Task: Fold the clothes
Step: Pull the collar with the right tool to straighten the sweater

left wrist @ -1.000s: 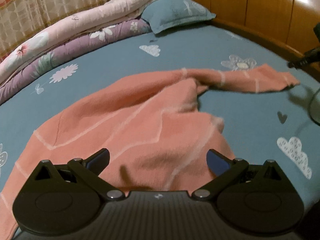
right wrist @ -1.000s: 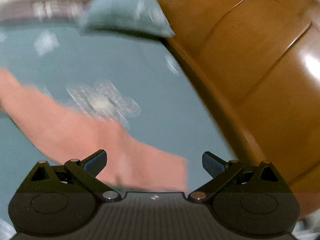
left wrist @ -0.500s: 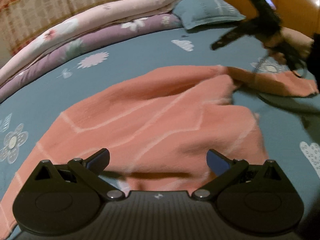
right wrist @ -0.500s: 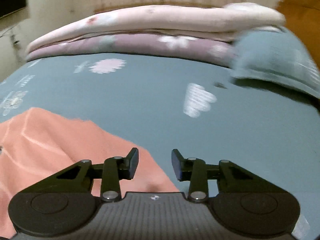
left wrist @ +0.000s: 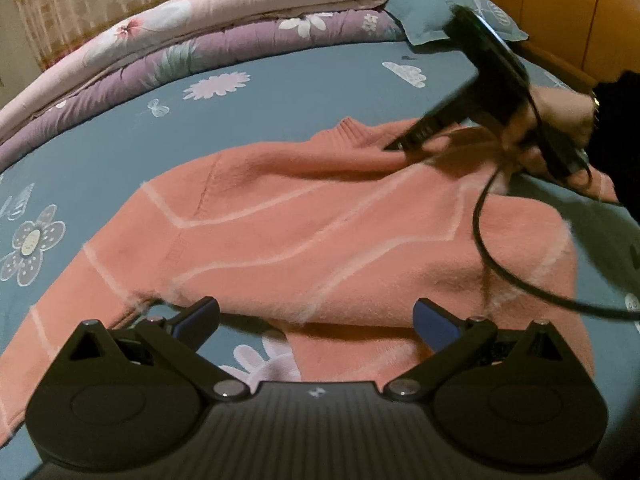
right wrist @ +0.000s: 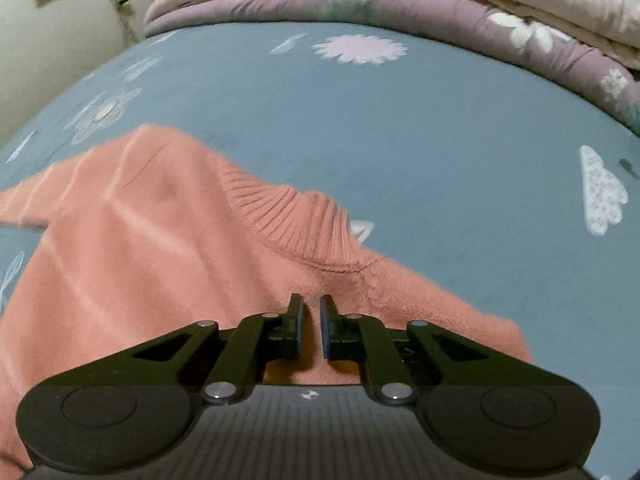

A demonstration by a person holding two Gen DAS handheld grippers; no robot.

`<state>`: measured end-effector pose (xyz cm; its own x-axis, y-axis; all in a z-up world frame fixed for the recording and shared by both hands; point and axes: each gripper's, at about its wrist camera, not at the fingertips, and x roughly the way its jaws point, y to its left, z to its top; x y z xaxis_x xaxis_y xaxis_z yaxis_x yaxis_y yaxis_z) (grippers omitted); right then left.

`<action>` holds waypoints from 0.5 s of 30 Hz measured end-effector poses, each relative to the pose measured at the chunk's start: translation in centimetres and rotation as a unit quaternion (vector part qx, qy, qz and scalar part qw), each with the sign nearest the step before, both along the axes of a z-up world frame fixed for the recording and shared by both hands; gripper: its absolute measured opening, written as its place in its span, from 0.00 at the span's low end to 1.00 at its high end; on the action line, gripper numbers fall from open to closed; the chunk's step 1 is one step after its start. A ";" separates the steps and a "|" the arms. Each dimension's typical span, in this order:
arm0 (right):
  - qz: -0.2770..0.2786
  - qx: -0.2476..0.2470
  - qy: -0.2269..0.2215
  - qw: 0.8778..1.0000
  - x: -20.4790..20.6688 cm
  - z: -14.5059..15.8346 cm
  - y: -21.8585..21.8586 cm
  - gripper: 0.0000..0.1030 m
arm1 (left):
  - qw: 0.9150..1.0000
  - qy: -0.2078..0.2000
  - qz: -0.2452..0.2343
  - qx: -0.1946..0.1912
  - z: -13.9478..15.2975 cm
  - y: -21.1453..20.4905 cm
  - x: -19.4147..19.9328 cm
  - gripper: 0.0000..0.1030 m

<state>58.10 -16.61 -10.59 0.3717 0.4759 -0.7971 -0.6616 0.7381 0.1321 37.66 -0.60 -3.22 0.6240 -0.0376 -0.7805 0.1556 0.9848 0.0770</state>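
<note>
A salmon-pink sweater [left wrist: 320,220] with pale lines lies spread on the blue bedsheet [left wrist: 280,92]. Its ribbed collar [right wrist: 296,220] points toward the quilts. My right gripper [right wrist: 311,304] is shut, its fingertips pinching the sweater [right wrist: 140,240] just below the collar. In the left wrist view the right gripper [left wrist: 396,146] comes in from the right, held by a hand [left wrist: 560,120]. My left gripper [left wrist: 316,312] hovers open above the sweater's near edge, nothing between its fingers.
Folded pink and purple quilts [left wrist: 200,40] run along the far side of the bed. A blue pillow [left wrist: 424,20] lies by the wooden headboard [left wrist: 560,20]. A black cable [left wrist: 480,240] hangs from the right gripper across the sweater's right part.
The right gripper swung from the sleeve end by the headboard over to the collar, and its jaws went from wide open to shut. The left gripper drifted a little along the sweater's near edge.
</note>
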 end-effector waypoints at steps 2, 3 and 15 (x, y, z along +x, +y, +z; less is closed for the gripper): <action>0.004 0.001 -0.004 1.000 -0.7 0.5 -0.1 0.14 | 1.000 0.003 -0.002 -0.006 -0.3 0.1 0.3 0.99; 0.003 0.004 -0.001 1.000 -0.5 1.0 -0.2 0.14 | 1.000 0.004 -0.003 -0.007 -0.5 0.1 0.4 0.99; -0.103 0.059 -0.008 0.993 6.0 1.8 -4.6 0.33 | 0.999 0.012 -0.001 -0.029 -1.4 0.6 1.1 0.99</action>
<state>64.09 -21.25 -8.75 0.4836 0.4782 -0.7331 -0.5006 0.8382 0.2165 38.72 -0.04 -4.61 0.6044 -0.0840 -0.7922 0.1578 0.9873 0.0157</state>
